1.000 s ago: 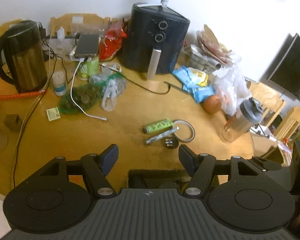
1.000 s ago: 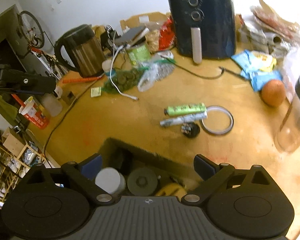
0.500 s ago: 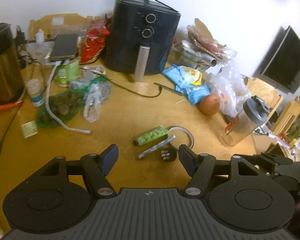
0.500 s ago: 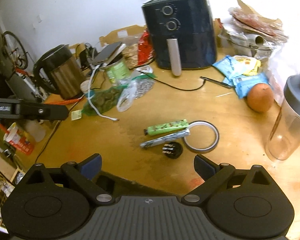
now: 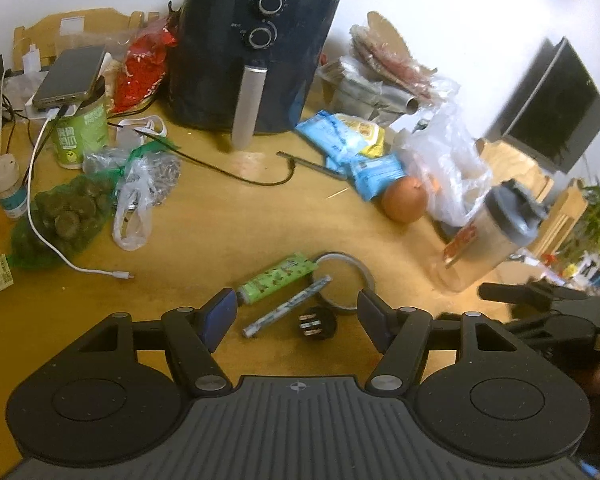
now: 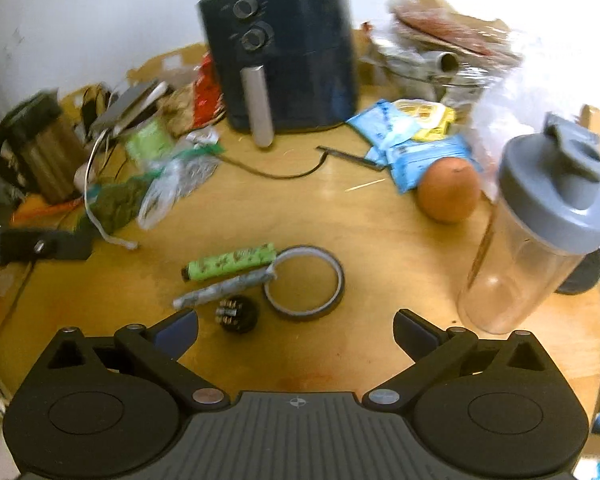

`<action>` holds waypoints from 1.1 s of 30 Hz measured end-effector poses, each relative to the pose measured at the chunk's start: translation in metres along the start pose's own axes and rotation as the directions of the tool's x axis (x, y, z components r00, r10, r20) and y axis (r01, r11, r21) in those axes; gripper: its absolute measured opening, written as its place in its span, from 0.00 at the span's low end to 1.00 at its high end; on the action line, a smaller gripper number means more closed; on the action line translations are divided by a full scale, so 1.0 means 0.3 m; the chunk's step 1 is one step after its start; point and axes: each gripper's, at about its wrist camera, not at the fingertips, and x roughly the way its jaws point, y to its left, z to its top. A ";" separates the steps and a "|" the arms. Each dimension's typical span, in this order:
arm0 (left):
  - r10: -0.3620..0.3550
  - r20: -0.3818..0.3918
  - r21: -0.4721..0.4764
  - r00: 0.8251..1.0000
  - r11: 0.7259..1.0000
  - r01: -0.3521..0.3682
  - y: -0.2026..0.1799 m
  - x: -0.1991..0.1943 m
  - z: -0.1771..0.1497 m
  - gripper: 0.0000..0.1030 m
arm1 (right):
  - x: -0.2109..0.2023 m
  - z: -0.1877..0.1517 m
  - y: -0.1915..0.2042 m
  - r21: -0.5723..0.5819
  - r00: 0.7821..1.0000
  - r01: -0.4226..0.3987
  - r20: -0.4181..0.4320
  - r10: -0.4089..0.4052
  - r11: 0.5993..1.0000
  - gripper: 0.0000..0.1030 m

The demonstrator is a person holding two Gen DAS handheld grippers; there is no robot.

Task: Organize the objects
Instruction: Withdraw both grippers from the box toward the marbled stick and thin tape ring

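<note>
Left wrist: cluttered wooden table (image 5: pixel 228 216), white wall (image 5: pixel 440 4).

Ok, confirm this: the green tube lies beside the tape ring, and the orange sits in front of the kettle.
Wrong on the orange: the right wrist view shows it beside the shaker bottle, far from the kettle. The green tube does lie beside the tape ring.

Near the table's (image 5: pixel 228 220) front edge a snack tube (image 5: pixel 276 283), a foil stick (image 5: pixel 288 312), a plug adapter (image 5: pixel 318 323) and a tape ring (image 5: pixel 346 284) cluster together. The air fryer (image 5: pixel 248 52) stands at the back edge, a shaker bottle (image 6: pixel 540 236) and an orange (image 6: pixel 448 190) toward the right edge, a bag of round pieces (image 5: pixel 64 216) toward the left.
</note>
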 end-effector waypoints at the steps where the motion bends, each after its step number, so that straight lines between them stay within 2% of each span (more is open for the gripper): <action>1: 0.002 -0.003 -0.005 1.000 1.000 -0.002 -0.004 -0.016 0.007 0.64 | -0.009 0.008 -0.004 0.010 1.000 -0.006 0.000 0.006 1.000 1.00; 4: 0.033 -0.013 -0.005 0.999 0.999 -0.033 -0.028 -0.065 0.050 0.64 | -0.027 0.024 0.003 -0.015 1.000 0.005 -0.002 -0.005 1.000 1.00; 8: 0.042 0.011 0.006 0.999 0.999 -0.042 -0.053 -0.107 0.107 0.64 | -0.035 0.040 0.006 -0.009 1.000 0.001 -0.013 -0.001 1.000 1.00; 10: 0.042 -0.001 0.021 0.999 0.999 -0.042 -0.062 -0.105 0.122 0.64 | -0.024 0.045 0.010 -0.006 1.000 0.002 -0.026 -0.003 1.000 1.00; 19: 0.033 -0.064 0.062 0.997 0.998 -0.029 -0.027 -0.007 0.111 0.64 | 0.034 0.060 0.016 0.044 0.998 0.009 -0.055 -0.007 0.999 1.00; 24: 0.005 -0.105 0.096 0.994 0.995 0.005 -0.001 0.060 0.103 0.64 | 0.049 0.052 0.021 0.069 0.998 0.016 -0.064 -0.011 0.997 1.00; 28: -0.002 -0.153 0.138 0.988 0.990 0.024 0.005 0.136 0.084 0.63 | 0.071 0.027 0.021 0.080 0.996 0.034 -0.091 -0.026 0.996 1.00; 33: 0.006 -0.203 0.239 0.979 0.970 0.044 -0.011 0.220 0.047 0.61 | 0.067 0.000 0.013 0.117 0.994 0.053 -0.104 -0.041 0.992 1.00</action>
